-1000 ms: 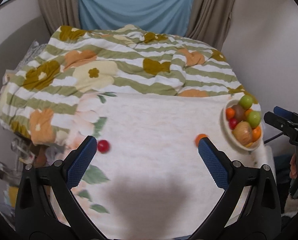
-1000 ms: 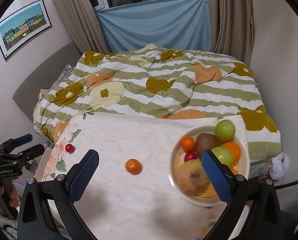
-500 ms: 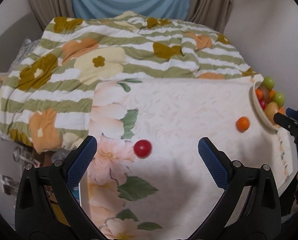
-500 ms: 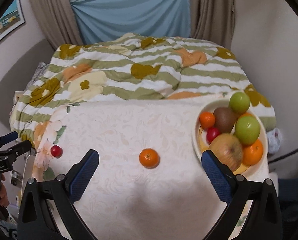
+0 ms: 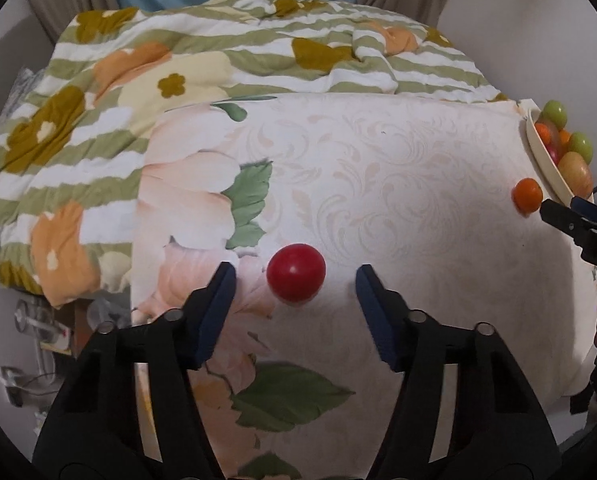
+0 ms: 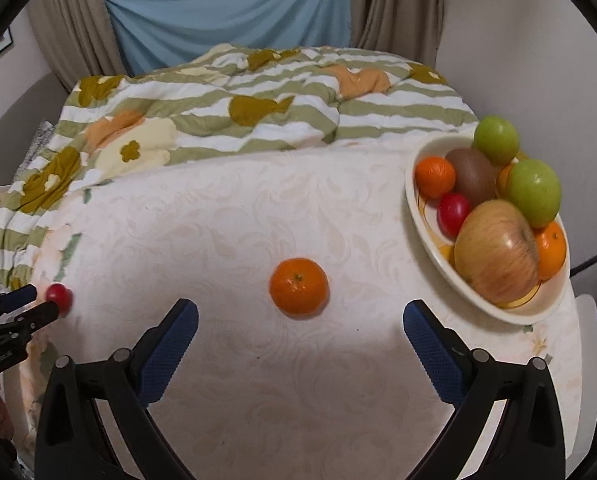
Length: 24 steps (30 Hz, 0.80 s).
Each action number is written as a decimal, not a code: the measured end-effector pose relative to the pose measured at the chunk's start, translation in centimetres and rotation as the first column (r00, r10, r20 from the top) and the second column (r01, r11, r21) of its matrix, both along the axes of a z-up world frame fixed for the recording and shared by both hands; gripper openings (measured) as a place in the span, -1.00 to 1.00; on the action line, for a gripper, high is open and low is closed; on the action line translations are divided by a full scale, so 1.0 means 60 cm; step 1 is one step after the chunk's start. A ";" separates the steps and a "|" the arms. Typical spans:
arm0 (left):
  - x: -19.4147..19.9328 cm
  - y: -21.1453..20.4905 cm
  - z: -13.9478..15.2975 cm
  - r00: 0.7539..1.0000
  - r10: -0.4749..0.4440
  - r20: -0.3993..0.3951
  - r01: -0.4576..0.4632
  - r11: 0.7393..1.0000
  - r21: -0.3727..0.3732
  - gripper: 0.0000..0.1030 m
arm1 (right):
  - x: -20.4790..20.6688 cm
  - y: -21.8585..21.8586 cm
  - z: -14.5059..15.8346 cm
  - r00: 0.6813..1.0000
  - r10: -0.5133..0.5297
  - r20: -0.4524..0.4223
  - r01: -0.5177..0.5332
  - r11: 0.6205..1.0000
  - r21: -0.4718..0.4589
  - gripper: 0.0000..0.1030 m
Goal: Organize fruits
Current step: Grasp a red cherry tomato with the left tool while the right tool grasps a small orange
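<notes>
A small red fruit [image 5: 296, 272] lies on the floral tablecloth [image 5: 378, 184]. My left gripper [image 5: 294, 284] is open, its blue pads on either side of the red fruit without touching it. A tangerine [image 6: 298, 286] lies mid-table, just ahead of my open right gripper [image 6: 298, 324]. A cream bowl [image 6: 426, 232] at the right holds green apples, a kiwi, a large apple, tangerines and a red fruit. The red fruit [image 6: 58, 297] and left gripper [image 6: 14, 308] also show at the right wrist view's left edge.
A striped floral quilt [image 6: 258, 100] lies behind the table. Blue cloth and curtains [image 6: 226, 12] hang at the back. The table's left edge [image 5: 134, 280] drops to clutter below. The right gripper's tips [image 5: 570, 216] show near the tangerine [image 5: 527, 195] and bowl [image 5: 546, 160].
My left gripper has moved left and down to straddle the red fruit, and its jaws have narrowed. My right gripper has come closer to the tangerine.
</notes>
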<state>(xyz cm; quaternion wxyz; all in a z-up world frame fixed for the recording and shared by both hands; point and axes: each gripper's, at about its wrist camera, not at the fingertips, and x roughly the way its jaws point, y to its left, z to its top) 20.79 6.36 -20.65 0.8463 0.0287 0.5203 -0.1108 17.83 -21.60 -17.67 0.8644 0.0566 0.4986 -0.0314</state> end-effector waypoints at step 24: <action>0.007 -0.005 -0.026 1.000 -0.007 -0.031 0.008 1.000 0.009 -0.25 | 0.038 0.009 -0.043 0.999 0.043 -0.018 -0.044 0.998 -0.043 0.01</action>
